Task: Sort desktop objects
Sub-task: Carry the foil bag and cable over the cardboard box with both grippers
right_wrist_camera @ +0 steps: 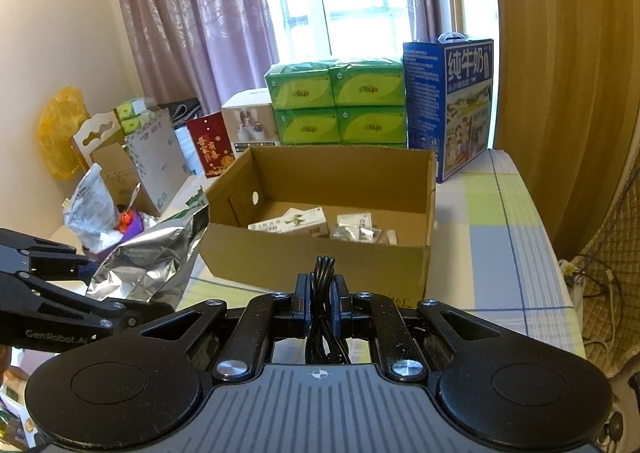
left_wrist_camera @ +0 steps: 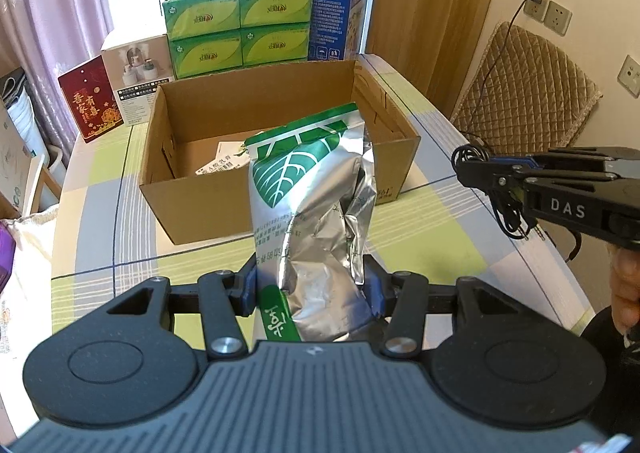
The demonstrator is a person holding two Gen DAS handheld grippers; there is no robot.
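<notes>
While not yet dropped in, gripped the crinkly silver-and-green foil bag tight in the left gripper, upright just before the open brown cardboard box. Pinched the coiled black cable in the right gripper too, near the box, likely for sorting.

Crinkled glossy foil pouch, matt corrugated cardboard box, woven checked tablecloth

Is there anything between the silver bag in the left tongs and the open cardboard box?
Nothing visible. The silver bag, clamped in the left tongs, is just before the cardboard box's near wall, which it must clear. The right tongs with the black cable are off to the side.
</notes>
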